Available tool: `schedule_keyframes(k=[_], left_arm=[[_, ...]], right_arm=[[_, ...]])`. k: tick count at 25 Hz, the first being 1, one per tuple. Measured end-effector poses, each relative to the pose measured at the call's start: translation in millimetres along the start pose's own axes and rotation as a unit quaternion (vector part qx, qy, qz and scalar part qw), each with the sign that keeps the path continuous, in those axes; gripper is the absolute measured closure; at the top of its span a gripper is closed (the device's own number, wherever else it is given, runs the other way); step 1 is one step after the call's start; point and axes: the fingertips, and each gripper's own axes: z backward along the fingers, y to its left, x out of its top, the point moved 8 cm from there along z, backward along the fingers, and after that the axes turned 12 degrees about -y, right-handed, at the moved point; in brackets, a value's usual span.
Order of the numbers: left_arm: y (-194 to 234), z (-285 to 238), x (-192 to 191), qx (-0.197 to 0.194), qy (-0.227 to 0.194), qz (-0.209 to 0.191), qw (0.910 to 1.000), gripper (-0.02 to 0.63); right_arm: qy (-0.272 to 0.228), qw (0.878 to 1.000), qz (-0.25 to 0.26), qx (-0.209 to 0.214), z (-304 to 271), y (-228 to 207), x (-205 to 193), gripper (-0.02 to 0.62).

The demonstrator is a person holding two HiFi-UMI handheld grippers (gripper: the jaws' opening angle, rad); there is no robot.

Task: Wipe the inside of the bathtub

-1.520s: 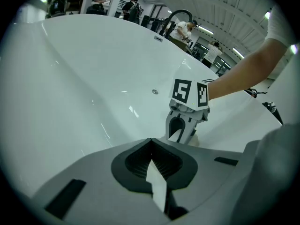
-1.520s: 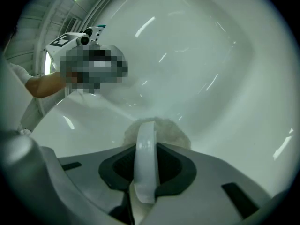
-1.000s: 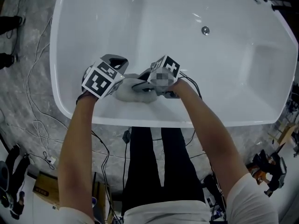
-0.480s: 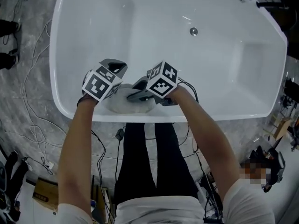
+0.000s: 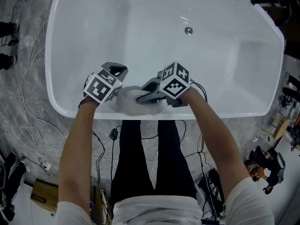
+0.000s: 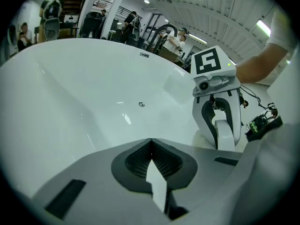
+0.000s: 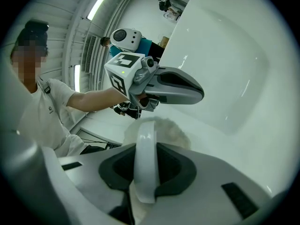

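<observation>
Presently the right hand-held gripper (image 7: 145,149) is clamped on a pale fluffy cloth (image 7: 165,128), which bulges out beyond and beneath its jaws. The left hand-held gripper (image 6: 150,149) has its jaws pressed together with nothing visible between them. It hangs just beside the right one and points into the basin.

In the head view the cloth (image 5: 127,105) lies against the near inner wall of the white bathtub (image 5: 220,74), just below the near rim and between the two tools. The drain (image 5: 188,30) sits well apart, toward the far side. The basin appears bare and holds no other items. Cables trail over the grey floor (image 5: 28,78) around the tub.

Assessment: the wiping pass on the near wall is in hand, and the basin floor and the far and end walls look yet to be covered. The next move calls for a firm clamp and steady pressure, with the cloth drawn along the wall and down toward the drain while the left tool keeps clear.
</observation>
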Motion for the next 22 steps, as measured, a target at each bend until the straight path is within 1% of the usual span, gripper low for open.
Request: schedule_keyframes(k=[5,9,12,16,19,22], left_arm=[[-16,-19,1,0.008,0.006,0.003,0.9999,0.6],[-27,-27,6,0.025,0.004,0.004,0.9997,0.6],[-26,-30,10,0.04,0.01,-0.007,0.9991,0.6],[-21,-36,10,0.051,0.026,-0.024,0.9981,0.6],[-20,-42,7,0.055,0.025,-0.018,0.998,0.6],[-15,-56,2,0.051,0.033,-0.018,0.998,0.6]], right_arm=[[-0.001,1.0,-0.007,0.009,30,-10,-19,0.503],[-0.001,1.0,-0.002,0.008,50,-13,-31,0.505],[-0.015,1.0,0.0,0.012,51,-19,-32,0.505],[-0.018,1.0,0.006,0.014,47,-34,-34,0.505],[-0.025,1.0,0.001,0.013,45,-48,-39,0.505],[-0.027,1.0,-0.004,0.001,45,-72,-44,0.505]])
